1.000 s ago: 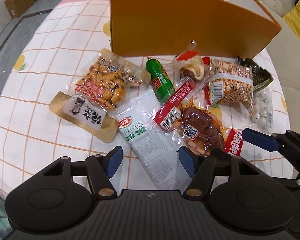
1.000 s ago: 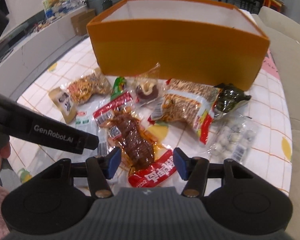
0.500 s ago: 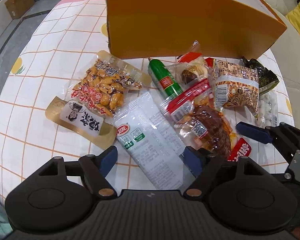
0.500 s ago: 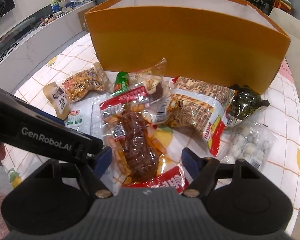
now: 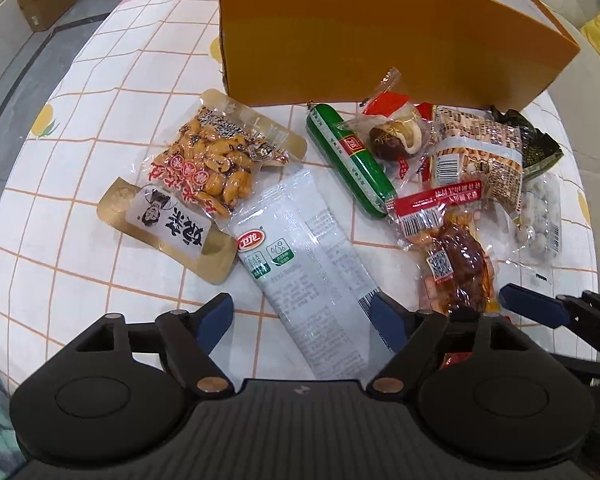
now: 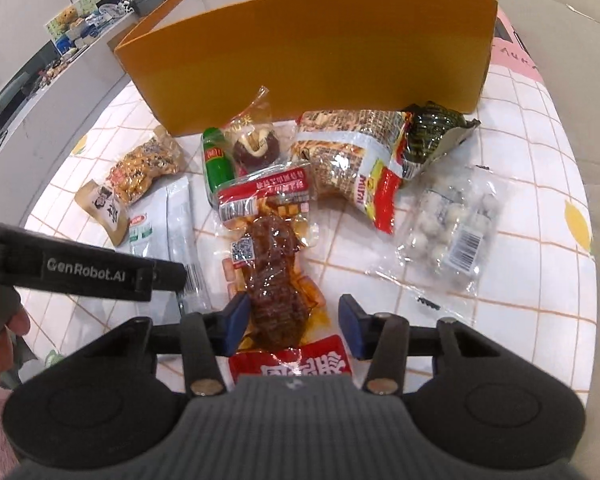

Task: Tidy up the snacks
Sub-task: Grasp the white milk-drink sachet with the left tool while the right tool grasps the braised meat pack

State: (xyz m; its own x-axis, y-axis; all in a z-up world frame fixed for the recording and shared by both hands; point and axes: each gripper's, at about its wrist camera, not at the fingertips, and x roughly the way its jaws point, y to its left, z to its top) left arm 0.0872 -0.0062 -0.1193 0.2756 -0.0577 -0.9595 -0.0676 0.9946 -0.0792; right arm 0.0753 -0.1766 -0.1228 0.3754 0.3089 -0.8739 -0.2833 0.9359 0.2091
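Both tongs open: left tongs [image 5: 302, 316] over white pack [image 5: 304, 256], right tongs [image 6: 294, 320] straddling braised-meat pack [image 6: 274, 276] on table [image 6: 512, 264]; slick film could slip, or snag overlapping red pack [image 6: 262, 192]

Tablecloth [image 5: 80, 128]: white, with a thin orange grid and scattered yellow fruit motifs. Box [image 5: 380, 40]: plain orange outside, white inside. Peanut pack [image 5: 204, 168]: clear over golden-brown nuts, red seals, gold border with a black-and-white label. Long sachet [image 5: 312, 264]: silvery white, red logo, green emblems. Sausage [image 5: 350, 158]: green with a red label. Braised meat pack [image 6: 274, 276]: dark reddish-brown, clear film, red header and red base. Snack bag [image 6: 352, 160]: brown print, red and yellow trim. Dark-green pack [image 6: 432, 130]: possibly seaweed. Ball pack [image 6: 452, 220]: clear, whitish contents. Both grippers' pads [image 6: 234, 320]: blue.
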